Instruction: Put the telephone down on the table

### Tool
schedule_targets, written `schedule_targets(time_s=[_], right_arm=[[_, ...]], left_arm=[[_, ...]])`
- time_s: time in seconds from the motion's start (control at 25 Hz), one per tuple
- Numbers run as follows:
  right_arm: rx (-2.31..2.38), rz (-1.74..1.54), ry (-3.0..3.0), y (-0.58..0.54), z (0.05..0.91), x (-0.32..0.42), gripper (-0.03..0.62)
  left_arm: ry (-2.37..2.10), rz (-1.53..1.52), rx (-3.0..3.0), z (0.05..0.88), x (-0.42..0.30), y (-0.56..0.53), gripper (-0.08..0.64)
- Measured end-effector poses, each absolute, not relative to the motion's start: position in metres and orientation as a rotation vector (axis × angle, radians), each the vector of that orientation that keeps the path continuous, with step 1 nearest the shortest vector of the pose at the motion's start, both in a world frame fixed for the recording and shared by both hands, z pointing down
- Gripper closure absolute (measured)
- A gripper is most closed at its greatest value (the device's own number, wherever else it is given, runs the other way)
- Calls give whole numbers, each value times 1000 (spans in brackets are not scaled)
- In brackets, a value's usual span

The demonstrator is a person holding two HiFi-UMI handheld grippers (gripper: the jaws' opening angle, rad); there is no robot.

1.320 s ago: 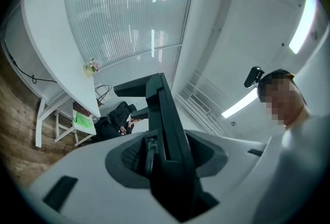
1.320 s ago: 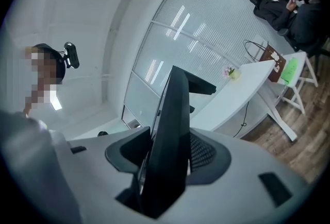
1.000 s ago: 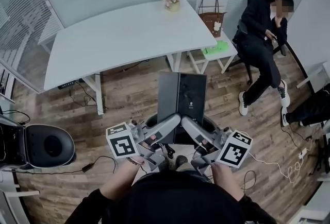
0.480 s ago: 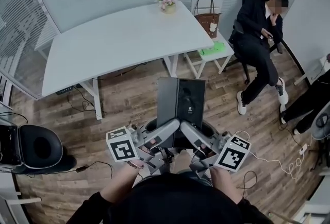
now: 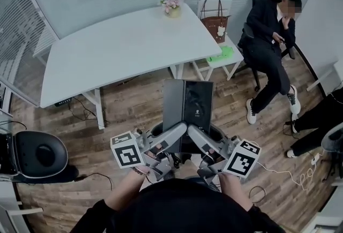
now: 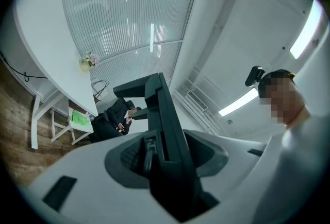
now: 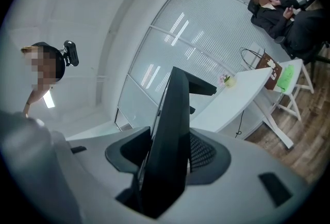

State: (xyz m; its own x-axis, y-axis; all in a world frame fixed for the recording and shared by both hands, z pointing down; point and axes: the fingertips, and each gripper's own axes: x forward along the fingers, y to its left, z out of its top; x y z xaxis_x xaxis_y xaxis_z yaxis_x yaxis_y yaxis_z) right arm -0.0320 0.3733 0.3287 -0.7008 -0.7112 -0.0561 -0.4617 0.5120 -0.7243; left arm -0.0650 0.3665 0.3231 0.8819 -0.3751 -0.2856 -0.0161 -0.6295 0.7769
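Office room, wood-plank floor [image 5: 134, 100], glass partition walls.

- Desk [image 5: 123, 44]: white, long, carrying a flower pot [image 5: 172, 4] at its far end.
- Stool [image 5: 228, 60]: white, beside the desk's right end; brown handbag [image 5: 216, 22] behind it.
- Seated person [image 5: 270, 39]: dark clothes, right of the stool.
- Round black seat [image 5: 37, 154]: left edge of the head view.
- Telephone [image 5: 187, 106]: black, flat, rectangular; carried in the air over the floor, well apart from the desk.
- Left claw [image 5: 181, 130] [image 6: 165, 151]: clamped on the telephone's [image 6: 164, 115] near left edge, pads pressing both faces.
- Right claw [image 5: 193, 131] [image 7: 165, 158]: clamped likewise on the near right edge of the telephone [image 7: 172, 115].
- Left hand [image 5: 139, 170], right hand [image 5: 228, 175]: low in the head view, dark sleeves, each behind its marker cube; the claws converge in a V at the telephone's near end.

Change against one second ago: both grips and the V pose are unchanged. The telephone sits slightly lower in the head view. The desk's near edge has drawn nearer, and the round black seat has slid toward the left edge.
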Motion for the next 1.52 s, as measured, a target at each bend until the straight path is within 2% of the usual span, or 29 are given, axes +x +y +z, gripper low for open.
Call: schedule_targets(time_s=[1.52], right_arm=[[-788, -1021, 2511, 162, 320, 39, 380]], left_arm=[[-444, -597, 2232, 313, 6, 160, 354]])
